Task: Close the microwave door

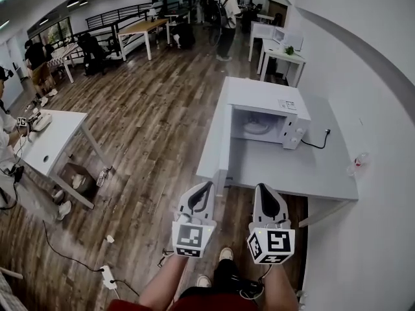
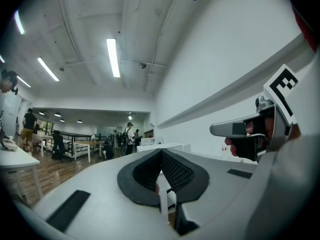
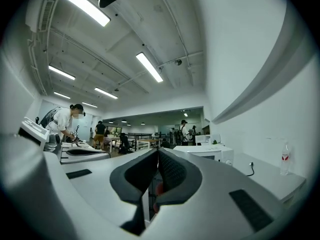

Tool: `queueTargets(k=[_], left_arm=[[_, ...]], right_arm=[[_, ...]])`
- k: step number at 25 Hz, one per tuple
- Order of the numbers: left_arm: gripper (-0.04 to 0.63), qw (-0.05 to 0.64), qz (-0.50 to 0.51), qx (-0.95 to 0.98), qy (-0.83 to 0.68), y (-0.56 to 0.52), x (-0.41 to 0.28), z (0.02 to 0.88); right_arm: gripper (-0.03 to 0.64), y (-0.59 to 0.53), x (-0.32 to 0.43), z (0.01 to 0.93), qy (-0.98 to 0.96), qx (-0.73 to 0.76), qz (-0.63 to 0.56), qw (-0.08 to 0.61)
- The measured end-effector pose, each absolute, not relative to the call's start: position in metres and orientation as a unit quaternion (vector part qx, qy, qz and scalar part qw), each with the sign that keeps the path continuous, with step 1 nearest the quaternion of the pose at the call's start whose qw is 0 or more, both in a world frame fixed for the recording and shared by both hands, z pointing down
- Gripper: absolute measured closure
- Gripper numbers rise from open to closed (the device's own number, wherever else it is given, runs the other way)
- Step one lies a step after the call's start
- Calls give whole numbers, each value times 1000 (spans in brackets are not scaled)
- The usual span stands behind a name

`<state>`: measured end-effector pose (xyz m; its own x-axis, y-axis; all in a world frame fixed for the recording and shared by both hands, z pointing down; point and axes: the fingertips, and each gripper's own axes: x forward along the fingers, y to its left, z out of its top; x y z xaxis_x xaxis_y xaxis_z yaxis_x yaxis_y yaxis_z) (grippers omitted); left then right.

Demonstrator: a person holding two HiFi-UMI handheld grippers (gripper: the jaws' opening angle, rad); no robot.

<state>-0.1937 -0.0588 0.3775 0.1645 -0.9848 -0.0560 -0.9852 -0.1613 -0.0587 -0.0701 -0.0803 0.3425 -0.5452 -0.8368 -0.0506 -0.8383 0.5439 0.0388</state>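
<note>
1. The jaws of the left gripper (image 2: 161, 153) are seen pressed together, and nothing is held between them.
2. The jaws of the right gripper (image 3: 157, 153) are likewise closed tip to tip and empty.
3. Both grippers are held side by side, just short of the near edge of the grey table (image 1: 292, 173).
4. The microwave (image 1: 269, 102) is set at the table's far end, well apart from both grippers.
5. Its door (image 1: 226, 129) is swung open to the left, and a white plate (image 1: 256, 127) is exposed inside.
</note>
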Motion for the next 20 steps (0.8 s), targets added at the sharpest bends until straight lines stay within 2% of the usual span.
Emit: queueTargets(k=[8, 15, 16, 18, 20], left_arm=[[568, 43, -11, -752, 658, -98, -210, 398], [565, 44, -60, -813, 578, -127, -209, 441], [550, 43, -72, -823, 562, -129, -208, 449], [481, 39, -96, -842, 529, -131, -203, 462], [448, 38, -113, -855, 505, -135, -200, 471]], right_arm=[[589, -128, -93, 371, 891, -454, 21, -3], [589, -160, -99, 402, 897, -442, -4, -21], [589, -163, -99, 406, 897, -441, -8, -24], [589, -168, -97, 416, 897, -440, -19, -30], [589, -174, -97, 423, 897, -440, -27, -33]])
